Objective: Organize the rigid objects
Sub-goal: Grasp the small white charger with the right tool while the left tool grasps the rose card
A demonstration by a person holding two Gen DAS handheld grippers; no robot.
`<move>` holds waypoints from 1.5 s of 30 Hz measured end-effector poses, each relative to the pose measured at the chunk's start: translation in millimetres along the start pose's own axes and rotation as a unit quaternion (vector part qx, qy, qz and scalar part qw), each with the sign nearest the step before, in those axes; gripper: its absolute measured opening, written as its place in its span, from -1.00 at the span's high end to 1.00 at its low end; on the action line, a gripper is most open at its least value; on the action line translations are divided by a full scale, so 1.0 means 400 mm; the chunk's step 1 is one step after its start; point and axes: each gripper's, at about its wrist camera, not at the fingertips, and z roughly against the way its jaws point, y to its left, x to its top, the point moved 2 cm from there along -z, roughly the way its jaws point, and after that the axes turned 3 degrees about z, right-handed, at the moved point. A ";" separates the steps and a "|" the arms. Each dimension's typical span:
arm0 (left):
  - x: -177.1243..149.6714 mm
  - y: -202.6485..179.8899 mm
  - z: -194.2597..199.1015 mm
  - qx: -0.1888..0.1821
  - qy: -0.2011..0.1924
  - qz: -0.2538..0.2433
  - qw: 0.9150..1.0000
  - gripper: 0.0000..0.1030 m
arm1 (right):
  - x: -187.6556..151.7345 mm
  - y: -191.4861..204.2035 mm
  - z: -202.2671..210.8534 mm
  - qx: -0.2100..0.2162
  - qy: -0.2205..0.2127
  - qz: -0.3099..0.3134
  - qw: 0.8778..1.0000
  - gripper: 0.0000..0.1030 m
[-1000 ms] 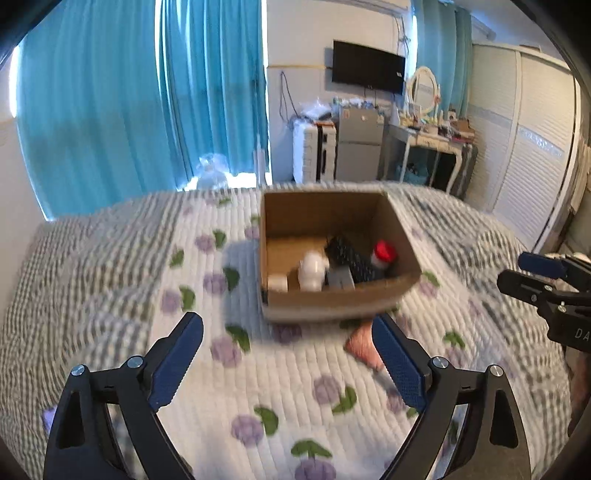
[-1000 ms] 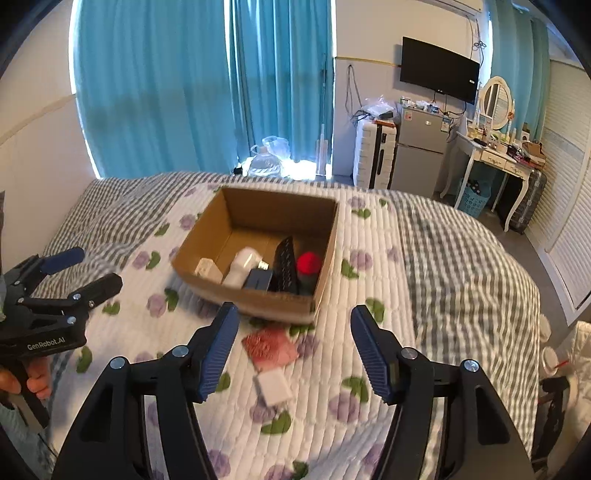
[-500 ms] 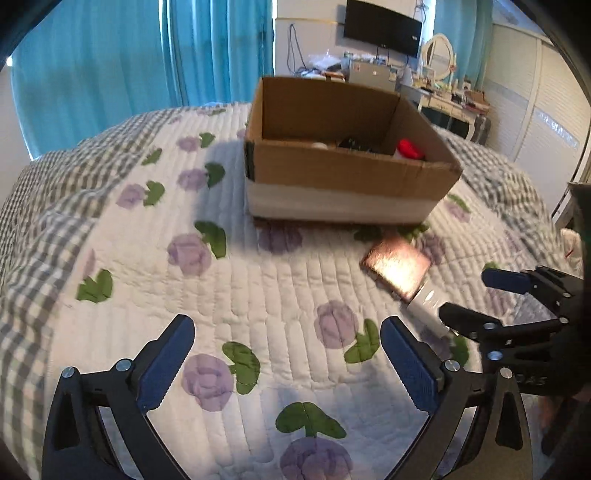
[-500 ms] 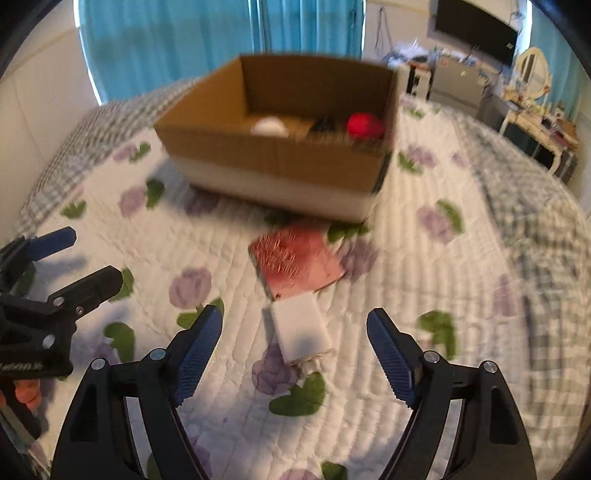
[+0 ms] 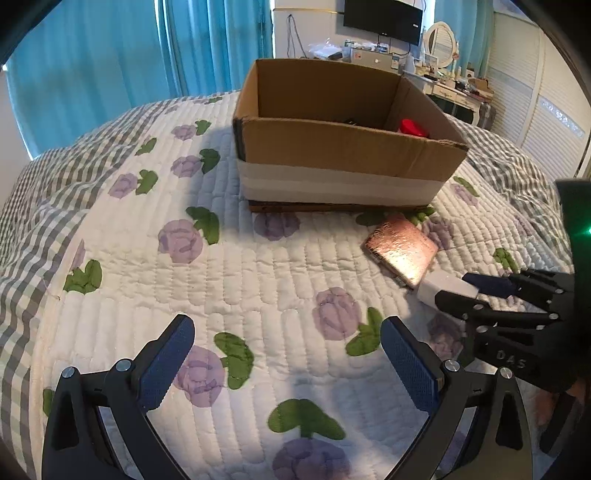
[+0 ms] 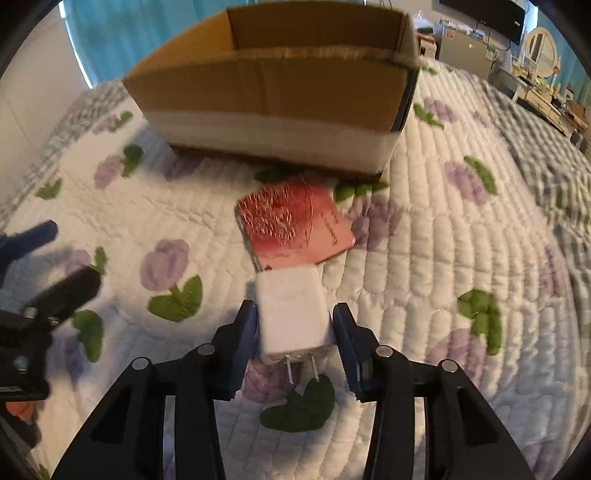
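A white plug-in charger (image 6: 291, 314) lies on the quilt with its prongs toward me. My right gripper (image 6: 293, 332) has a finger on each side of it, almost touching. In the left wrist view the charger (image 5: 441, 286) and the right gripper (image 5: 461, 291) are at the right. A shiny pink card box (image 6: 293, 223) lies just beyond the charger, also seen from the left wrist (image 5: 402, 251). A cardboard box (image 6: 273, 88) stands behind it, holding a red object (image 5: 412, 127). My left gripper (image 5: 286, 354) is open and empty above the quilt.
The floral quilt (image 5: 258, 280) covers the bed. Blue curtains (image 5: 110, 55), a wall TV (image 5: 382, 16), a dressing table (image 5: 454, 83) and white wardrobe doors (image 5: 543, 110) are beyond the bed. The left gripper shows at the left of the right wrist view (image 6: 40, 258).
Both grippers have dropped low toward the quilt and nearer the box. My right gripper has moved over the charger and narrowed around it.
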 end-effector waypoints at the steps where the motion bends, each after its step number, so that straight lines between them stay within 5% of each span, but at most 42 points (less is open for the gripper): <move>1: 0.003 -0.008 0.001 -0.002 0.000 -0.001 1.000 -0.99 | 0.001 -0.002 0.018 -0.001 -0.006 0.004 1.000 0.20; 12: 0.066 -0.157 -0.064 -0.031 0.006 -0.027 0.999 -0.99 | 0.086 -0.113 0.123 -0.040 -0.040 0.027 0.998 0.22; 26: 0.083 -0.266 -0.264 -0.014 0.054 -0.043 0.998 -0.99 | 0.125 -0.229 0.042 -0.026 -0.024 0.005 0.999 0.22; 37: 0.107 -0.270 -0.314 -0.012 0.013 -0.043 0.999 -1.00 | 0.115 -0.242 0.030 -0.024 -0.016 -0.011 1.000 0.22; 39: 0.104 -0.268 -0.308 -0.015 0.015 -0.047 0.999 -0.93 | 0.112 -0.245 0.030 -0.023 -0.016 -0.015 0.999 0.22; 41: 0.101 -0.273 -0.291 -0.021 0.013 -0.058 0.998 -0.52 | 0.109 -0.244 0.030 -0.024 -0.017 -0.016 0.999 0.22; 45: 0.093 -0.275 -0.263 -0.027 0.025 -0.072 0.997 -0.45 | 0.104 -0.232 0.038 -0.034 -0.025 -0.009 0.999 0.22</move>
